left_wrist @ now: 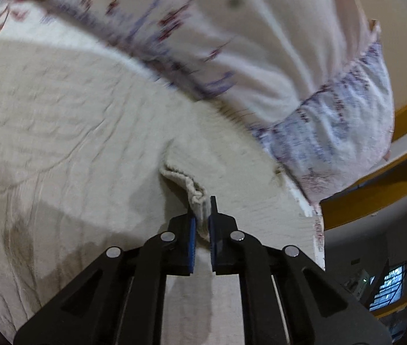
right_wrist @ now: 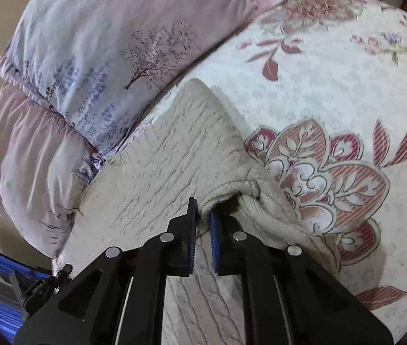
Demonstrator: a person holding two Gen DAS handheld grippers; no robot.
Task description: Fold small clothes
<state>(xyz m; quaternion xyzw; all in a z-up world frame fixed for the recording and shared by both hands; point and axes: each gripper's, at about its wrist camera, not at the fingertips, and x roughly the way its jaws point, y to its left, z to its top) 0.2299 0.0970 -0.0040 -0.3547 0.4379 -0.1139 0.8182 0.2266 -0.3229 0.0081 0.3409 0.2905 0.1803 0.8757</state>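
Both the left claw (left_wrist: 202,218) and right claw (right_wrist: 202,218) pinch bunched edges of the cream ribbed knit garment (right_wrist: 174,149), spread rumpled on the floral bed (right_wrist: 332,86).

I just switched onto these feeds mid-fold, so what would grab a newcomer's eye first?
Each tool pinches a bunched edge of the cream knit garment: the left tool and the right tool are both clamped on cloth at center frame. Behind it, the red-flowered bedspread fills the right of the right wrist view. The lavender tree-print pillow lies upper left.
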